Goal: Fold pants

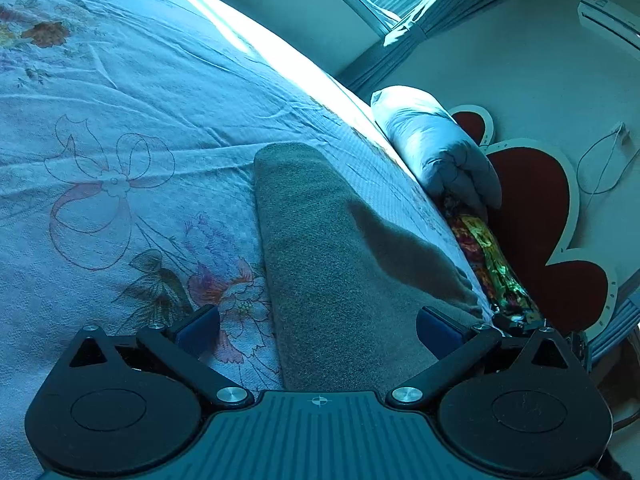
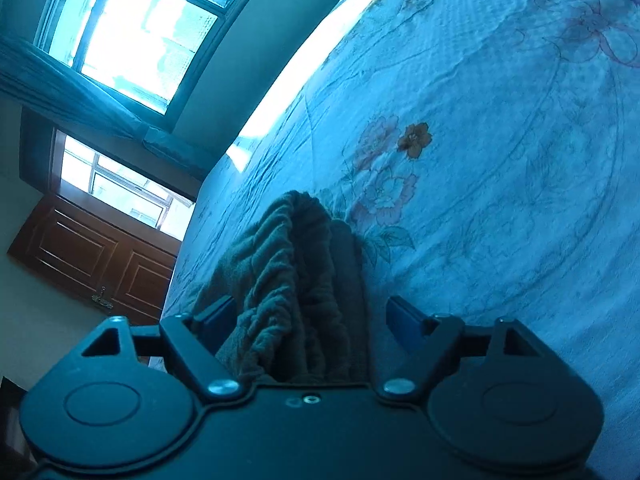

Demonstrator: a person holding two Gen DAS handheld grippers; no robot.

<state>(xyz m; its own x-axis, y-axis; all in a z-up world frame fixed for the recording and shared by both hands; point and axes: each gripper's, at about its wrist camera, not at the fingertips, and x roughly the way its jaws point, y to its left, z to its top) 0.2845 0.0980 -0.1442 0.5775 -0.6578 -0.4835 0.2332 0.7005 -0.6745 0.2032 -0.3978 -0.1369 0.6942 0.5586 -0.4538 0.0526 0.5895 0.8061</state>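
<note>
Your left gripper (image 1: pixel 318 332) hangs with its jaws spread wide and released, and the pants (image 1: pixel 336 264) run straight out between them as a smooth, narrow, round-ended strip of grey fleece lying flat on the bed (image 1: pixel 120 120), near its headboard-side edge. Your right gripper (image 2: pixel 310 320) also has its jaws parted and grasping nothing; there the pants (image 2: pixel 288 280) show their gathered, ribbed waistband bunched up between the jaws, close to the bed's (image 2: pixel 500 160) edge facing the window (image 2: pixel 132 28). The bedsheet is thin, wrinkled and printed with flowers. A plump pillow (image 1: pixel 436 148) leans against the red, petal-shaped headboard (image 1: pixel 532 200).
</note>
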